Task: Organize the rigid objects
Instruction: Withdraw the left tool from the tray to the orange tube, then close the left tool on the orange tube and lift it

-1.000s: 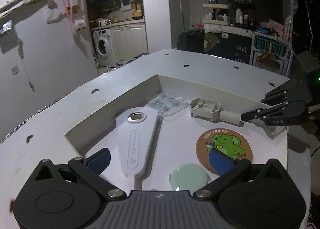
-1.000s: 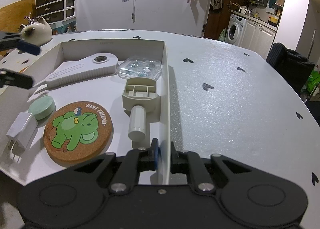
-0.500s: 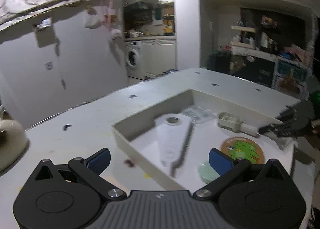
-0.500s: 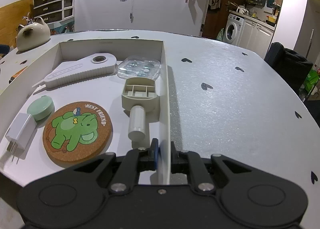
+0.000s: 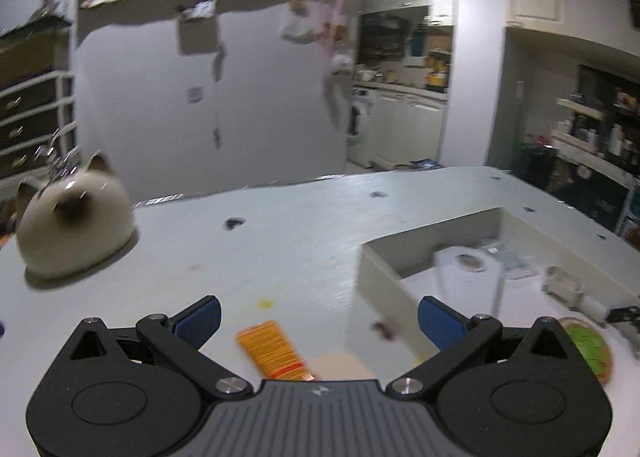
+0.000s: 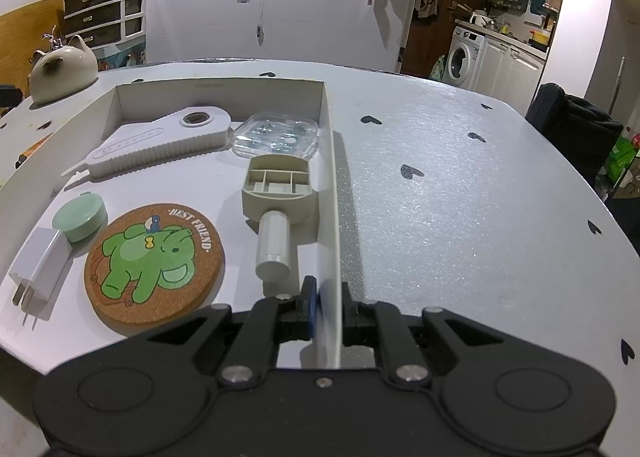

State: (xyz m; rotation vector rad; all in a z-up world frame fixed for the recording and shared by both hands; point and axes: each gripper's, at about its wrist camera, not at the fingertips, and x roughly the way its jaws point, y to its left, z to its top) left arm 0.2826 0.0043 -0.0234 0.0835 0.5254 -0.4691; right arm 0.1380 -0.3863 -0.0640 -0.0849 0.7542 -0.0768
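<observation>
White cardboard tray (image 6: 120, 97) holds, from left to right, a white charger (image 6: 40, 263), a green round lid (image 6: 80, 217), a cork coaster (image 6: 154, 263) reading "BEST FRIEND", a white comb-like tool (image 6: 160, 141), a beige handle piece (image 6: 276, 197) and a clear packet (image 6: 276, 135). The right gripper (image 6: 328, 305) is clamped on the tray's right wall. The left gripper (image 5: 318, 315) stands wide open over the table (image 5: 240, 249), an orange packet (image 5: 274, 351) lying between its fingers.

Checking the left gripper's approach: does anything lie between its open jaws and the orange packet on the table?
Nothing visible does. The left gripper stands open above bare table, and the orange packet lies flat just ahead, between the jaws. The white tray sits off to the right, clear of that path.
</observation>
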